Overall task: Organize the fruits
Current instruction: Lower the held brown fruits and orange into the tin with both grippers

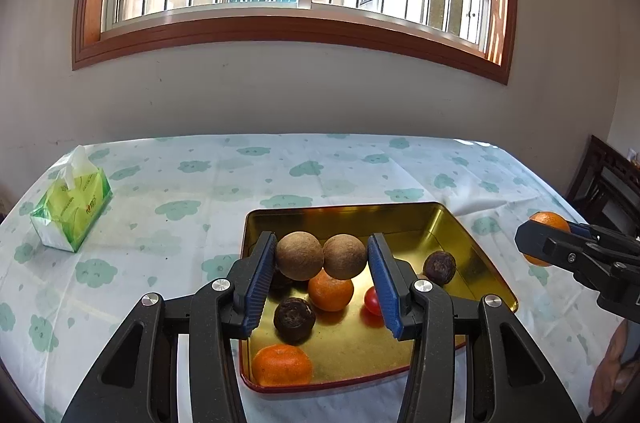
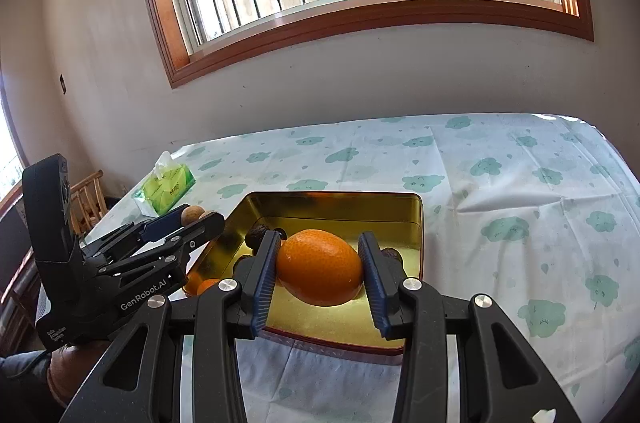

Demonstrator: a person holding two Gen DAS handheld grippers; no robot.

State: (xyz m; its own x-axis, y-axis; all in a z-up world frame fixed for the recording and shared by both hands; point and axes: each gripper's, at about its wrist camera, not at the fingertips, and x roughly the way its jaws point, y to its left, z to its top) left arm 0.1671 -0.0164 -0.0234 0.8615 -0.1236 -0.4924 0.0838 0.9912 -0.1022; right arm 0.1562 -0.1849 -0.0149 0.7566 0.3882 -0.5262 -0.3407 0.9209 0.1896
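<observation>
Lettering "GenRobot.AI" marks left tongs point(image 2: 200, 219) clamping brown fruits point(image 1: 321, 255); right tongs point(image 2: 319, 265) clamp orange point(image 2: 320, 269).

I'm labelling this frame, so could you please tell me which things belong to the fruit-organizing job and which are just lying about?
Job:
- left gripper holding two brown fruits
- right gripper holding orange
- gold tin with fruit inside

Just lying about:
- tissue pack
- tablecloth
</observation>
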